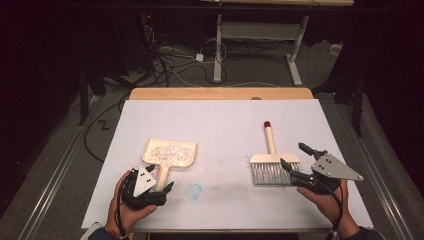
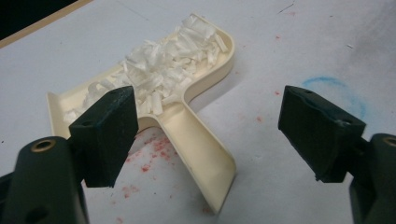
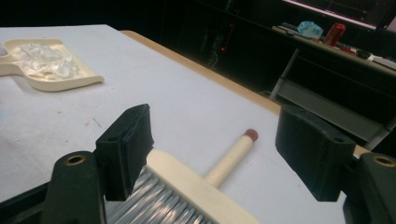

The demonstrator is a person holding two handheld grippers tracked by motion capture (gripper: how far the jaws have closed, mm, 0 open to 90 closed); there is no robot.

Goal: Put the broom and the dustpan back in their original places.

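Now, the risk sits nearest the person: the left gripper [image 1: 150, 187] has its fingers [image 2: 106, 135] wide apart around the dustpan [image 1: 169, 154] handle, touching nothing as far as the left gripper view shows. If they close off-centre, I'd judge the handle could twist and the pan tip, spilling the white shreds [image 2: 161, 74] back over the worktop [image 1: 220, 125]. The pan is heaped, so even a jerky lift could shed some.

Over on the right, the right gripper [image 1: 295, 162] is also spread open, clamped on nothing. One finger [image 3: 126, 149] stands just beside the brush [image 1: 272, 162] head; whether it touches the bristles I cannot tell. A nudge there could skid the brush across the worktop.

Farther out, the brush handle with its red tip [image 3: 251, 134] points away toward the far edge. The pan lies flat at left, the brush flat at right, well apart.
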